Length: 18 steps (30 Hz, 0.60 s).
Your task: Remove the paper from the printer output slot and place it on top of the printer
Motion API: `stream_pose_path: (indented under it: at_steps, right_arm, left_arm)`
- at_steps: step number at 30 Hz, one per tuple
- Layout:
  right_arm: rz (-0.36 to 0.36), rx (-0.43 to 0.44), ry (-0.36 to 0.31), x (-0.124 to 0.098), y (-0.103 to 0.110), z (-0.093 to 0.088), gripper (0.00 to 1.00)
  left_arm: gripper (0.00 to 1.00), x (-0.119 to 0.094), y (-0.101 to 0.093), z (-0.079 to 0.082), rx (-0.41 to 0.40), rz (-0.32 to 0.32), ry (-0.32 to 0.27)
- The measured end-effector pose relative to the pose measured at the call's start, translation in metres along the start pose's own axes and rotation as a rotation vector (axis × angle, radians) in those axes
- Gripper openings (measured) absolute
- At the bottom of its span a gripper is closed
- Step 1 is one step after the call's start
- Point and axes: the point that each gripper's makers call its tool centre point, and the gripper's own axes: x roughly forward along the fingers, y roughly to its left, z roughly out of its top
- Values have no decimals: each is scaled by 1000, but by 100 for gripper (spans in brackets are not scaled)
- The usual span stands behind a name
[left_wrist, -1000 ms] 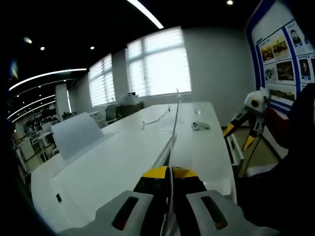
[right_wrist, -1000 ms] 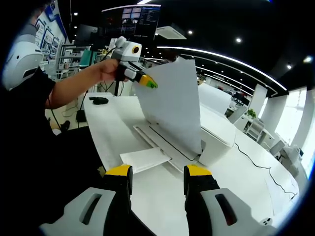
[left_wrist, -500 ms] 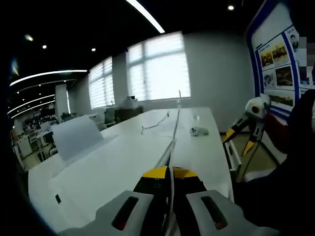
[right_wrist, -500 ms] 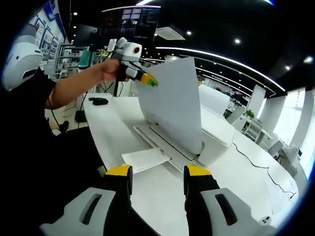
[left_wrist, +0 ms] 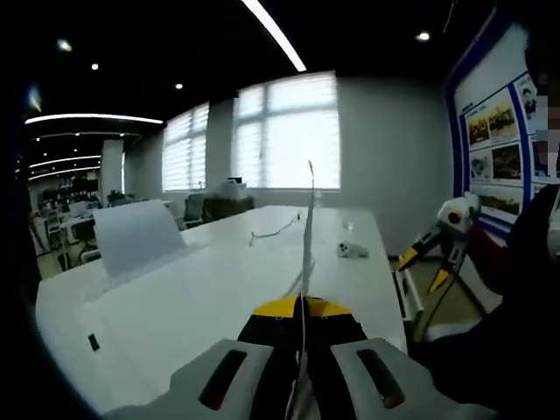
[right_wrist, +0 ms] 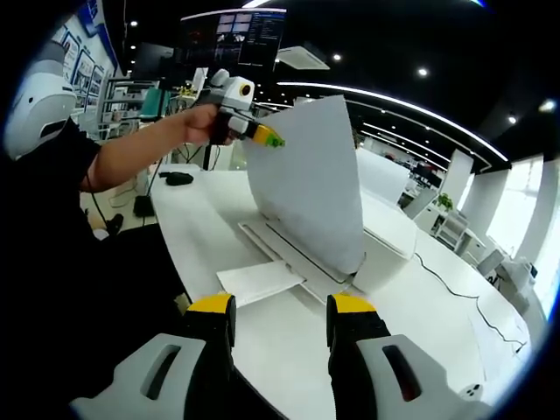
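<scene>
left fingers (left_wrist: 300,308): yellow-tipped, clamped on the bottom edge of the big white paper sheet (right_wrist: 306,188); in the left gripper view that sheet is edge-on, just a thin line (left_wrist: 306,227) going up from between them. Same gripper (right_wrist: 267,138) shows up in the right gripper view, pinching the sheet's top left corner, held by the person's hand (right_wrist: 197,122).
right fingers (right_wrist: 283,317): spread apart with nothing between them, hanging over the counter edge near the printer's front. Also seen from the left gripper view at far right (left_wrist: 426,267).
long white counter (right_wrist: 188,229): carries the printer, runs off toward the windows.
flat white printer (right_wrist: 385,236): sits on the counter, well below the raised sheet; the sheet's lower edge hangs down by the output slot.
paper sheet: lifted nearly upright, slightly curled, above the printer.
white pull-out tray (right_wrist: 260,282): sticks out at the printer's front.
small white object (left_wrist: 353,249): farther down the counter, too blurry to identify.
</scene>
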Motion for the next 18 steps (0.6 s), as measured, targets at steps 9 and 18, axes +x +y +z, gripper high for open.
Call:
stream_pose_path:
  at_steps: [9,18]
  right_arm:
    - [-5,0,-4,-3,-3,0,37]
    - [-3,-8,1,-4,-3,0,37]
  left_arm:
    - [5,-2,6,5,-41,-13,-41]
    - [5,-5,6,16,-64,-27,-109]
